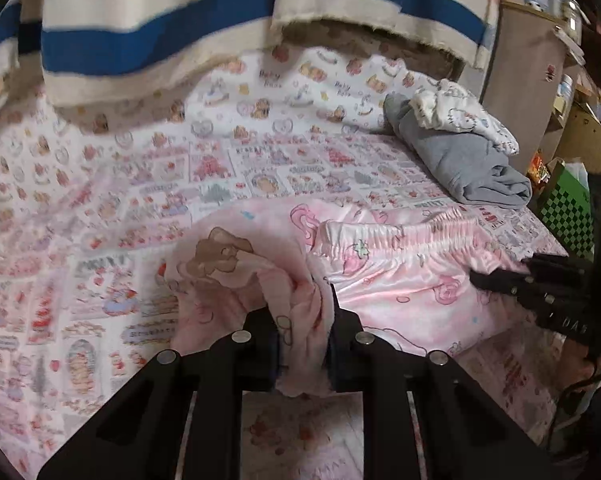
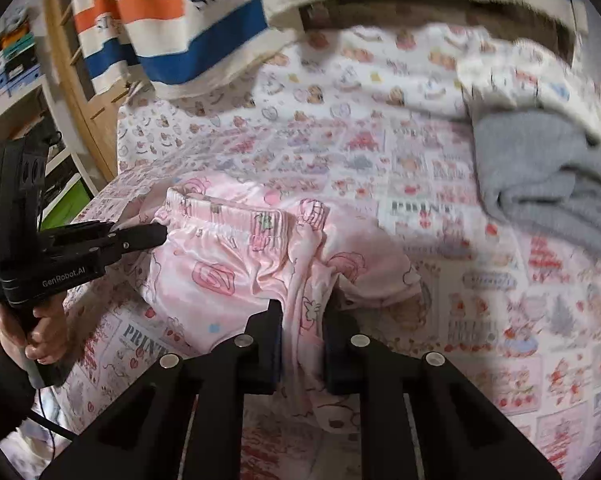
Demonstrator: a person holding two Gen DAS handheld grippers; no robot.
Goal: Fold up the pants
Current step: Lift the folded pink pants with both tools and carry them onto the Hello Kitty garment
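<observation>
Pink satin pants (image 1: 400,280) with a cartoon print lie on the patterned bed sheet, with the elastic waistband (image 1: 404,236) toward the far side. My left gripper (image 1: 304,320) is shut on a bunch of pink pants fabric and holds it above the sheet. My right gripper (image 2: 304,328) is shut on another fold of the same pants (image 2: 220,280). In the left wrist view the other gripper (image 1: 496,280) reaches in from the right at the waistband. In the right wrist view the other gripper (image 2: 156,234) touches the waistband's left end (image 2: 220,210).
A folded grey garment (image 1: 468,164) with a white printed one (image 1: 456,112) on top lies at the bed's far right. A striped orange, blue and cream towel (image 1: 180,32) hangs over the far edge. Shelves (image 2: 16,72) and a green checkered box (image 1: 564,208) stand beside the bed.
</observation>
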